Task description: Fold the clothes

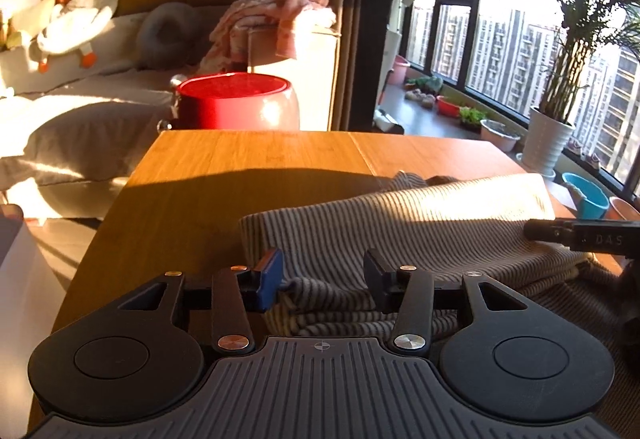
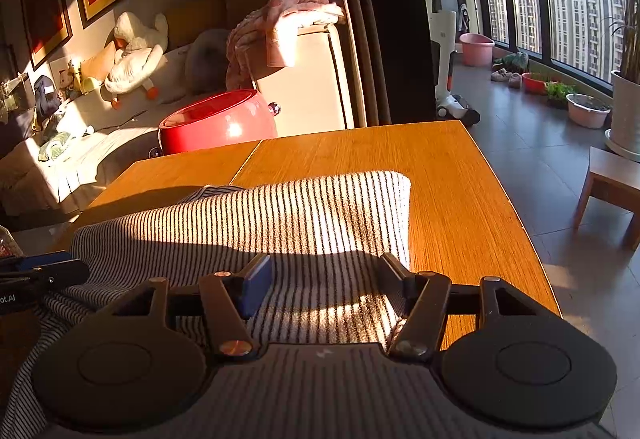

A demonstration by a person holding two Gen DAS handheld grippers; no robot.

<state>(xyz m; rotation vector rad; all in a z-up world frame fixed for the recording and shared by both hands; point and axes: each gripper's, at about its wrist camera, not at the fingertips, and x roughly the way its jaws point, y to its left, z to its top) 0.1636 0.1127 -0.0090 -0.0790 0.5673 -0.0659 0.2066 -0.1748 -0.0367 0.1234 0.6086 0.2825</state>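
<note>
My left claw has a bunched fold of the striped garment between its pads (real pinch? cannot tell) — my right claw stands apart over the cloth on the wooden table.

striped garment x1 | tongs: L, R x2 | table x1 | red tub x1

Wooden table stands beside a red round stool off its far edge, grey sofa behind it with a white goose plush, pink blanket draped over a cream cabinet, potted palm and pink basin by the window.
</note>
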